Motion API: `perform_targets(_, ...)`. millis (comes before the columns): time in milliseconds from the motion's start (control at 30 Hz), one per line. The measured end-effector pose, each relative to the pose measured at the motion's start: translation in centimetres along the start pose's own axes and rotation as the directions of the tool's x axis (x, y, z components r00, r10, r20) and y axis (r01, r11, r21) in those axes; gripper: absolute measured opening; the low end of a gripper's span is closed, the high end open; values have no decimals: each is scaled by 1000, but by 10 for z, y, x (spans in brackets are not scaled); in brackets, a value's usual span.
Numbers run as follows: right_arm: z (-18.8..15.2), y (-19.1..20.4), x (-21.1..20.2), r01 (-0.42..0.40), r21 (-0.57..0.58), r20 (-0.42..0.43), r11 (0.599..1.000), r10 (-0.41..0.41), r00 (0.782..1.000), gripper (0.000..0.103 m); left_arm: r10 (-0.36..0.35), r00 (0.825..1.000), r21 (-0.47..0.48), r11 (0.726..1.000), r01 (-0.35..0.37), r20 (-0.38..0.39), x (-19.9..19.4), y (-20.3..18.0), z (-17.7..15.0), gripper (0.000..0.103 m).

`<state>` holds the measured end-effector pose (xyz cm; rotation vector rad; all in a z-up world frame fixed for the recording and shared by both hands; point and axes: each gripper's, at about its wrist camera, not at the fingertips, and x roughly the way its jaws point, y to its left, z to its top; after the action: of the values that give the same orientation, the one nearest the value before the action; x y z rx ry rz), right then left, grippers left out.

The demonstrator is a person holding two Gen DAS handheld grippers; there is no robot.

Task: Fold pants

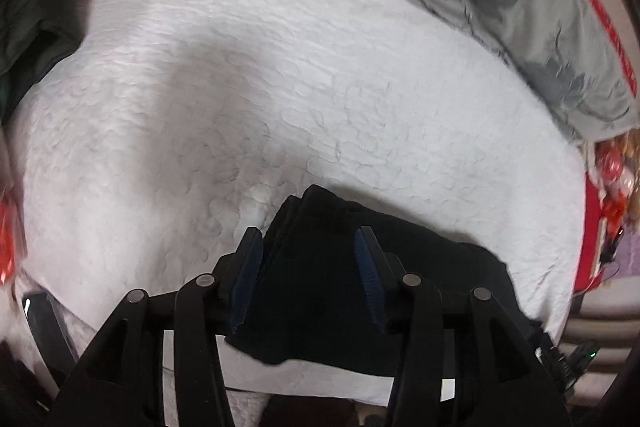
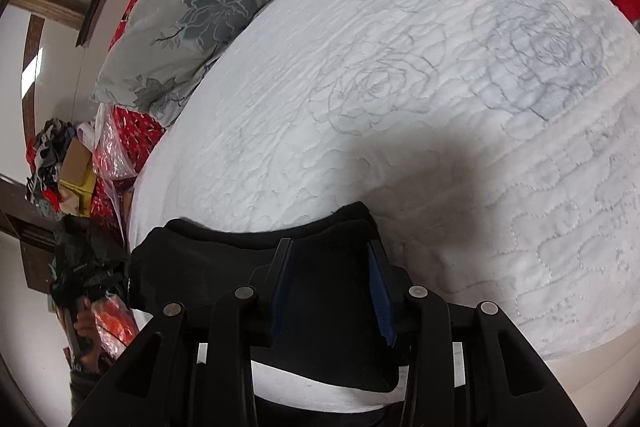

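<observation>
Folded black pants [image 1: 360, 291] lie as a compact stack on the near edge of a white quilt [image 1: 280, 87] spread over a bed, with a grey floral pillow [image 1: 520, 19] well apart at the far side. The left tongs [image 1: 308, 267] stand spread above the stack, blue pads clear of the cloth; nothing is pinched. In the right wrist view the right tongs [image 2: 330, 283] likewise stand spread over the pants [image 2: 224, 255], and no fabric appears pressed between the pads. The cloth looks soft, thick and light: judged limp rather than stiff, likely to sag and unfold if lifted by one layer. A pinch through all layers at a corner or along the folded edge, one tongs to each end, seems the safest hold. The fleecy surface should not slip much
</observation>
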<state>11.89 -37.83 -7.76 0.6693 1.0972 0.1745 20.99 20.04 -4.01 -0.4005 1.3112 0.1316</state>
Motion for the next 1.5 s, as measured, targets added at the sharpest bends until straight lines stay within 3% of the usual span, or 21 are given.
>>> perform_targets(100, 3, 2, 3, 10, -17, -4, 1000, -10, 1000, 38, -33, 998, 24, 999, 34, -44, 16, -7, 0, 46)
perform_targets(133, 3, 4, 4, 29, -36, -1, 999, -30, 1000, 32, -34, 999, 30, 999, 35, -38, 19, -9, -3, 46)
perform_targets(167, 3, 7, 4, 52, -56, 5, 997, -52, 999, 26, -8, 1000, 35, 999, 8, -18, 20, -11, -5, 37)
perform_targets(200, 4, 9, 4, 77, -77, 10, 994, -76, 997, 6, 2, 1000, 27, 1000, -2, -8, 19, -12, -4, 22)
perform_targets(233, 5, 10, 5, 80, -82, 8, 993, -79, 997, 3, -22, 1000, -2, 1000, 22, -10, 18, -9, -3, 22)
perform_targets(300, 10, 12, 2, 66, -61, 19, 996, -65, 998, 3, -41, 999, -51, 998, 43, 30, 12, -3, -2, 22)
perform_targets(333, 15, 16, -4, 52, -60, 45, 997, -49, 998, 3, -17, 998, -47, 999, 19, 57, 11, -3, -2, 22)
perform_targets(433, 20, 11, -3, 74, -56, 41, 996, -72, 997, 3, 48, 999, -39, 998, -48, 16, 29, -1, -5, 22)
perform_targets(500, 18, 5, 4, 109, -59, 20, 992, -108, 994, 3, 46, 999, -58, 997, -45, 26, 31, 0, -5, 22)
perform_targets(667, 15, -6, 4, 70, -10, 2, 998, -70, 998, 10, 15, 1000, -127, 992, -14, 5, 19, 4, -7, 28)
perform_targets(733, 14, -10, -7, 57, 6, 6, 998, -57, 998, 24, 11, 1000, -176, 984, -7, 22, 4, 10, -13, 30)
perform_targets(833, 14, -22, -27, 19, 34, 33, 999, -20, 999, 39, -12, 996, -215, 976, 30, 83, -25, 5, -44, 32)
perform_targets(933, 15, -32, -37, -13, 55, 31, 998, 11, 999, 42, -110, 990, -158, 980, 122, 84, -37, -40, -81, 47)
perform_targets(1000, 15, -33, -36, -20, 55, 18, 998, 19, 1000, 42, -179, 982, -122, 975, 185, 61, -35, -75, -106, 60)
perform_targets(1067, 15, -36, -33, -44, 58, 7, 997, 44, 999, 42, -257, 966, -89, 962, 256, -1, -21, -120, -135, 62)
perform_targets(1167, 14, -40, -28, -86, 67, -12, 994, 87, 996, 47, -358, 922, -70, 934, 351, -151, 15, -186, -174, 62)
perform_targets(1267, 11, -46, -27, -118, 74, -31, 990, 120, 992, 49, -387, 882, -101, 922, 374, -267, 48, -235, -206, 62)
perform_targets(1367, 10, -53, -28, -151, 88, -52, 985, 156, 986, 51, -427, 846, -185, 904, 386, -319, 73, -269, -225, 62)
perform_targets(1500, 14, -61, -24, -195, 117, -80, 974, 205, 975, 52, -447, 837, -245, 890, 384, -314, 79, -289, -238, 62)
